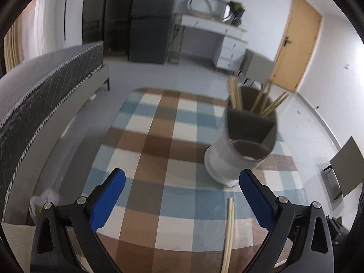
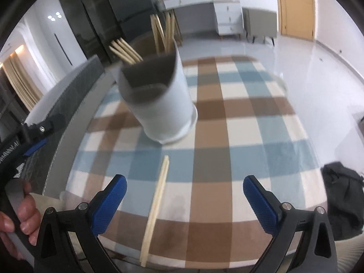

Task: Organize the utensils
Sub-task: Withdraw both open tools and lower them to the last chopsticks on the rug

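Both sets of jaws stand wide apart with nothing between the blue pads. The right gripper (image 2: 184, 195) hangs over the near part of the worktop, and a pair of pale wooden chopsticks (image 2: 155, 209) lies flat on the cloth between its open jaws and a little ahead of them, not touched. The left gripper (image 1: 182, 188) hovers nearby; in its view the same pair (image 1: 228, 232) lies just inside its right pad.

The pair lies side by side, long axis running from the near worktop edge toward the white cylindrical utensil holder with a dark divided inside (image 2: 159, 100), far tips pointing at its base and stopping a short way short of it. The holder stands upright on the brown, blue and cream checked tablecloth (image 2: 238, 125).

Several wooden chopsticks (image 2: 124, 51) already stand in the holder's far compartment, leaning outward; its near compartments look empty. By my reading the sorting is mostly done, with this last visible pair still to be picked up and dropped in.
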{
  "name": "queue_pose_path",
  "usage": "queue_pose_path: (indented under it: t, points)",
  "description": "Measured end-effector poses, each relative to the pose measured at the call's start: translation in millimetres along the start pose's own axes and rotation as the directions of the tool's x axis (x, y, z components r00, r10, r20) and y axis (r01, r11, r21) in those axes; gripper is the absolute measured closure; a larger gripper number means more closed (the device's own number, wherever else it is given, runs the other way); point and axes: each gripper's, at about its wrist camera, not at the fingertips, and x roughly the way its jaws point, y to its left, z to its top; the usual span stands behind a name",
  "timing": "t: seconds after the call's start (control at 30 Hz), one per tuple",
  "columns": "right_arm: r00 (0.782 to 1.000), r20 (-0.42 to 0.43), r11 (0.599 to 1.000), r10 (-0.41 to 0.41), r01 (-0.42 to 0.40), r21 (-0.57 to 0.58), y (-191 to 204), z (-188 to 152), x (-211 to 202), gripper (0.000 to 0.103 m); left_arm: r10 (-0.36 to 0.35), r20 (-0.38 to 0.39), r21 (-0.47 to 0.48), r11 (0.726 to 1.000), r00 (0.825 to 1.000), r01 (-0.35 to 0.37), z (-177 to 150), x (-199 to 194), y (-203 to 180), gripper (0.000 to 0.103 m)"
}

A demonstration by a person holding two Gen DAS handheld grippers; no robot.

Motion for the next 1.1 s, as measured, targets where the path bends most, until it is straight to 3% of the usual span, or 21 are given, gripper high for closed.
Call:
queue_pose_path:
  t: [0.13,0.2,0.37,0.47,0.57,0.77,1.1]
  points:
    - [0.997,-0.068,1.0,-0.025,0.025,0.0,-1,1,20,0.007,0.035,-0.049,-0.034,0.999,0.998,-0.037,-1,11,9,0.005]
    - [0.994,-0.106,0.999,-0.04,0.038,-0.021,3,2,31,0.023,0.049,-0.082,-0.053,0.997,0.995,-0.053,-2,16,13,0.005]
    - [0.979,-0.191,0.996,-0.07,0.056,-0.075,16,5,64,0.039,0.047,-0.15,-0.121,0.991,0.988,-0.065,1,28,28,0.005]
    - [0.969,-0.234,0.992,-0.084,0.059,-0.11,25,5,81,0.05,0.097,-0.174,-0.115,0.986,0.98,-0.118,2,30,34,0.005]
    - [0.961,-0.254,0.987,-0.105,0.07,-0.145,32,5,92,0.052,0.12,-0.19,-0.125,0.981,0.974,-0.145,3,31,41,0.005]
    - [0.949,-0.283,0.978,-0.138,0.086,-0.19,41,1,103,0.066,0.098,-0.227,-0.168,0.976,0.969,-0.138,5,34,51,0.005]
    - [0.932,-0.301,0.963,-0.202,0.134,-0.232,53,10,110,0.07,0.09,-0.253,-0.196,0.97,0.963,-0.142,9,35,57,0.005]
